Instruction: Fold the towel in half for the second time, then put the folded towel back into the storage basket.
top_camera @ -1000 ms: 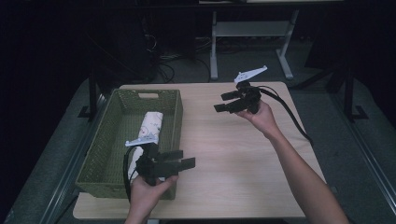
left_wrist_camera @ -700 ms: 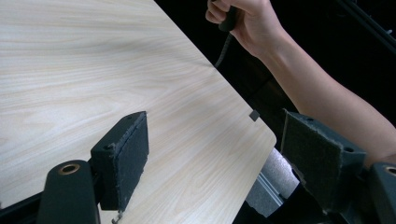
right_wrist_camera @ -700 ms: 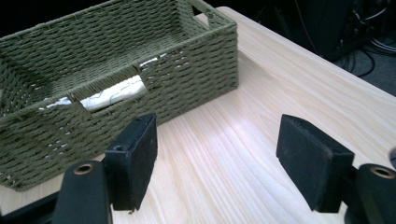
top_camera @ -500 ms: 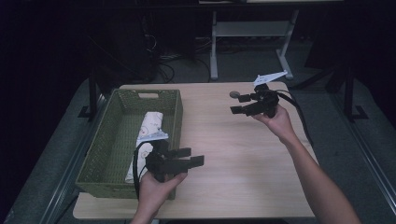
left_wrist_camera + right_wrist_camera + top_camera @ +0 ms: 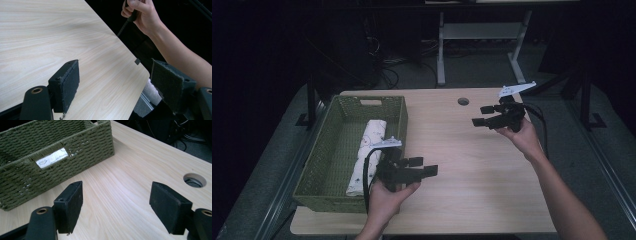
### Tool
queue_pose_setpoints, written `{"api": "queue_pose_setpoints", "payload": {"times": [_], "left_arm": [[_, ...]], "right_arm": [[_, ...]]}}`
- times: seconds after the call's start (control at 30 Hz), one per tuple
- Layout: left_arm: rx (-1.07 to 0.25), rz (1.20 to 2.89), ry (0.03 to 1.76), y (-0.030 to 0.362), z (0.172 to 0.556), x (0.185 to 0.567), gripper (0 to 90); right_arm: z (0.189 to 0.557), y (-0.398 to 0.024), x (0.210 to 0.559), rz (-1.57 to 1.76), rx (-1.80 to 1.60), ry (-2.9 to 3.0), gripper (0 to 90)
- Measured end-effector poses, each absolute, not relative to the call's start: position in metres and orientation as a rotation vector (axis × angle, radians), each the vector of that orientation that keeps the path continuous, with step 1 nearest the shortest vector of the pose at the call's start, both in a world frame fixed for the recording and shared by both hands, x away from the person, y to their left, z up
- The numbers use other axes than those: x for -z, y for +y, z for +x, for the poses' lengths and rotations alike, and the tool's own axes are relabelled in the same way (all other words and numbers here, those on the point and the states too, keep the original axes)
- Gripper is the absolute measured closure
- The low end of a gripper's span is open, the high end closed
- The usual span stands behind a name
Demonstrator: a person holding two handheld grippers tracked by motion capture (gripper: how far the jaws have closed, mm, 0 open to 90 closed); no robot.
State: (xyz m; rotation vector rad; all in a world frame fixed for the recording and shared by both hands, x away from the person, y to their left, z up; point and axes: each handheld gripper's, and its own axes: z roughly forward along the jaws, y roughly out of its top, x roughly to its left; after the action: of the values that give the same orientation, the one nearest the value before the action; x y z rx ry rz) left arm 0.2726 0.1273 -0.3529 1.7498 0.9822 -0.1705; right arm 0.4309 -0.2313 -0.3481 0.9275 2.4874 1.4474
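A rolled cloth (image 5: 367,150) lies in the basket (image 5: 319,172) at the table's (image 5: 472,170) left. The left gripper (image 5: 424,167) hovers beside the basket, jaws apart and empty; the right gripper (image 5: 482,115) hangs far right, likewise apart. The stowing step looks done; next probably calls for resting both hands.

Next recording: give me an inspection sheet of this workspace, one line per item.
Surface: light wood table, round cable hole at the far edge.
Job's things: green woven basket at left, rolled white cloth lying inside.
Clutter: nothing seen.
Tools: left tool open, empty, beside the basket; right tool open, empty, above the table's far right.
Cables: black cable trails from the right tool.
Surroundings: dark room, white desk frame behind.
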Motion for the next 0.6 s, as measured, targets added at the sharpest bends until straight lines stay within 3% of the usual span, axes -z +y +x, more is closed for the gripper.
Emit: {"api": "queue_pose_setpoints", "payload": {"times": [0.6], "left_arm": [[0.176, 1.766, 0.989, 0.116, 0.277, 0.359, 22.7]], "right_arm": [[0.413, -0.264, 0.366, 1.0, -1.428, 2.459, 26.2]]}}
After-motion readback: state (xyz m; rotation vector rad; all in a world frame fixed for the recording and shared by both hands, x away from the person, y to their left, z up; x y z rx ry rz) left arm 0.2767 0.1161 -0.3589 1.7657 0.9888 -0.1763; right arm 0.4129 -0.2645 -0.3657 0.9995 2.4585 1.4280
